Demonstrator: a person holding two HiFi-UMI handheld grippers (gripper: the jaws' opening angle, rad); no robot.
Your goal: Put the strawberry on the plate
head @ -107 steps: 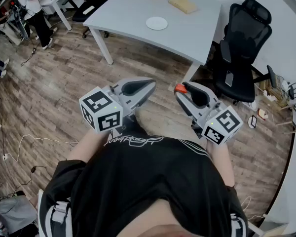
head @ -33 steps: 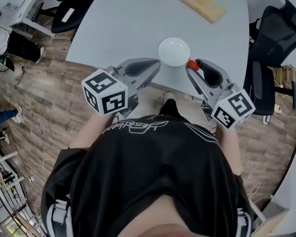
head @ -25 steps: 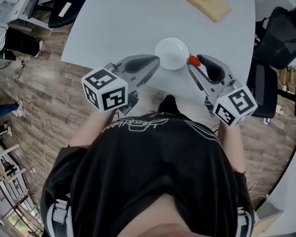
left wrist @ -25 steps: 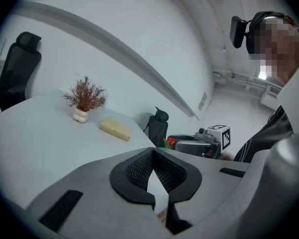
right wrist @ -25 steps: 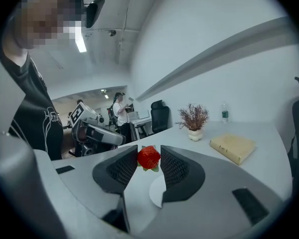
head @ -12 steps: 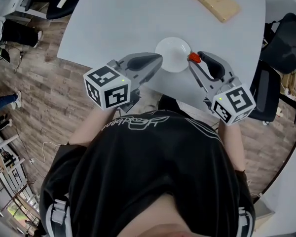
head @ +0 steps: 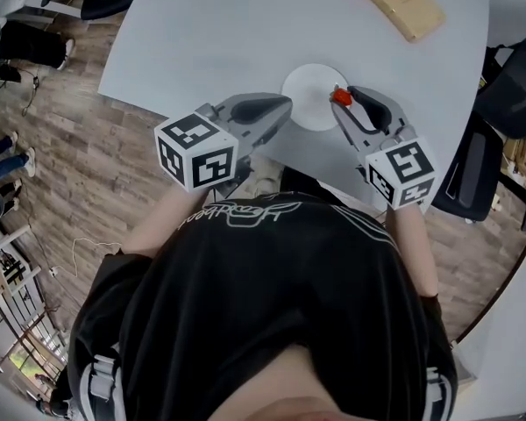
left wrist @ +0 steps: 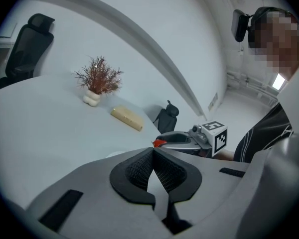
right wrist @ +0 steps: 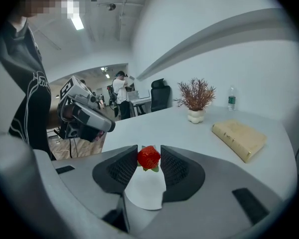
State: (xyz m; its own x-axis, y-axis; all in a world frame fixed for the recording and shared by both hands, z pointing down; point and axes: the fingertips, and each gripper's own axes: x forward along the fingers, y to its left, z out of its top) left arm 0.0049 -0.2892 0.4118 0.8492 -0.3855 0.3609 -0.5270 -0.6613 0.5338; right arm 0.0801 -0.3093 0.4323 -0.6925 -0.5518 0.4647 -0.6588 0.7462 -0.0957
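Observation:
A red strawberry [right wrist: 149, 158] sits pinched between the tips of my right gripper [head: 340, 97], which is shut on it; the strawberry [head: 340, 96] hangs over the right edge of the white plate [head: 311, 103]. Through the right gripper's jaws the plate [right wrist: 145, 190] shows directly below the berry. My left gripper [head: 285, 107] hovers just left of the plate with its jaws shut and nothing between them. From the left gripper view [left wrist: 153, 149] the strawberry [left wrist: 160, 143] and right gripper [left wrist: 187, 141] appear beyond its tips.
The plate lies near the front edge of a pale grey table [head: 219, 33]. A tan block [head: 396, 3] lies at the far right, a small potted plant [left wrist: 95, 81] farther back. A black office chair [head: 486, 139] stands right of the table.
Both grippers have moved forward over the table; the right gripper carried the strawberry from beside the plate's right rim to over it. The left gripper stayed shut.

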